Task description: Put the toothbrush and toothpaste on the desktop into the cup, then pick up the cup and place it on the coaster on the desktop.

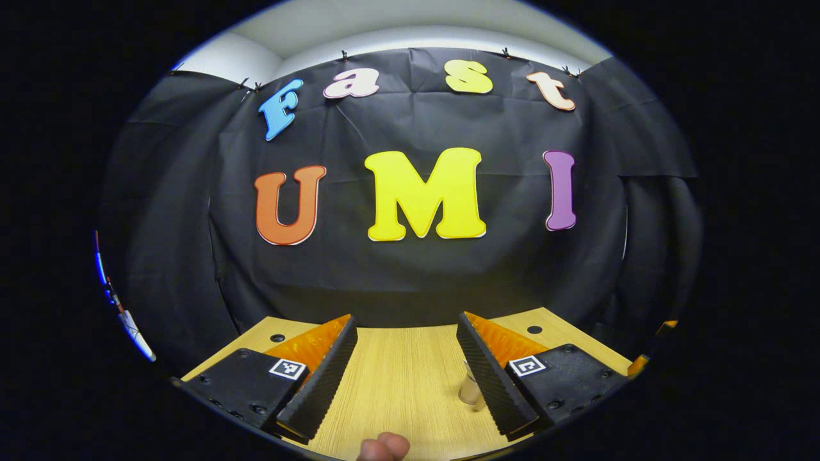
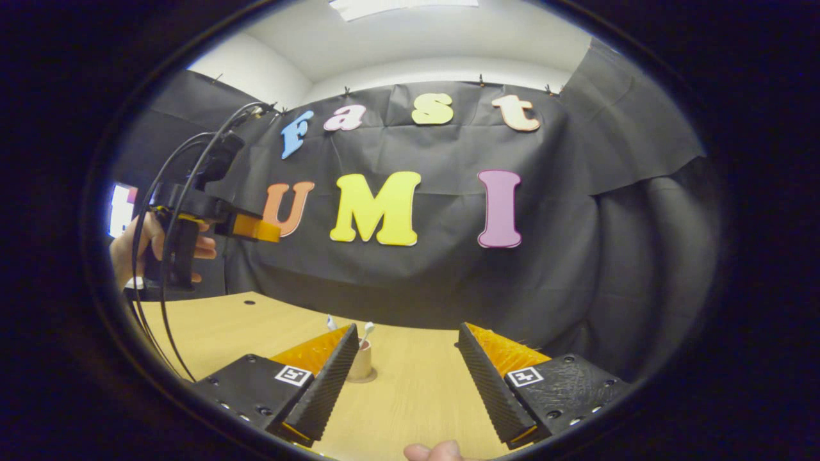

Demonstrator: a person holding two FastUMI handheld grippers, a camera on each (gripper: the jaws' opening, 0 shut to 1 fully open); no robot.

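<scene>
In the right gripper view a small tan cup (image 2: 360, 365) stands upright on a thin round coaster (image 2: 370, 380) on the wooden desktop (image 2: 416, 390). A white toothbrush (image 2: 366, 331) and the tip of the toothpaste (image 2: 330, 322) stick out of its top. My right gripper (image 2: 409, 328) is open, with the cup just beyond its left finger and nothing between the fingers. A hand holds my left gripper (image 2: 256, 228) raised at the far left. In the left gripper view the left gripper (image 1: 405, 322) is open and the cup (image 1: 469, 390) is partly hidden by its right finger.
The black cloth wall closes off the back of the desktop (image 1: 397, 384). Small dark holes (image 1: 277, 337) mark the table's far corners. Black cables (image 2: 160, 256) hang from the raised left gripper. A fingertip (image 1: 384, 447) shows at the lower edge.
</scene>
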